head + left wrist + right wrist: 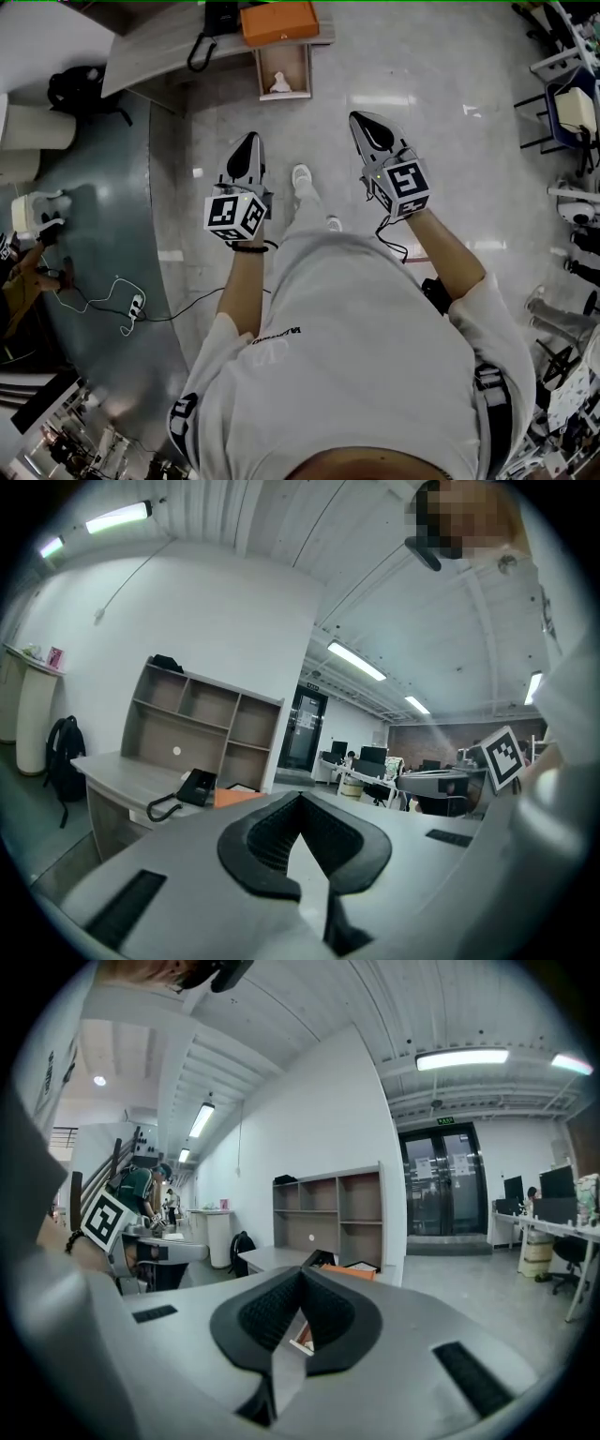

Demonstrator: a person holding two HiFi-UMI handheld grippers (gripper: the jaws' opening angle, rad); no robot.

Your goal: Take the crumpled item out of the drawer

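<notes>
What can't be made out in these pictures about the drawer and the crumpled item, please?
- Crumpled item: head view, too small to identify.
- Drawer: hidden behind the left gripper in its own view, and mostly hidden by the right gripper in its own view.
- Desk: cut off by the head view's top edge.

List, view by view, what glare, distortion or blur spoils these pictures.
Head view: wide-angle bending at the edges and white glare patches on the glossy floor, yet the crumpled item in the drawer stays legible. Left gripper view: dark round vignette, ceiling strip light blown out, the near body of the left gripper soft. Right gripper view: same vignette, ceiling lamp overexposed.
</notes>
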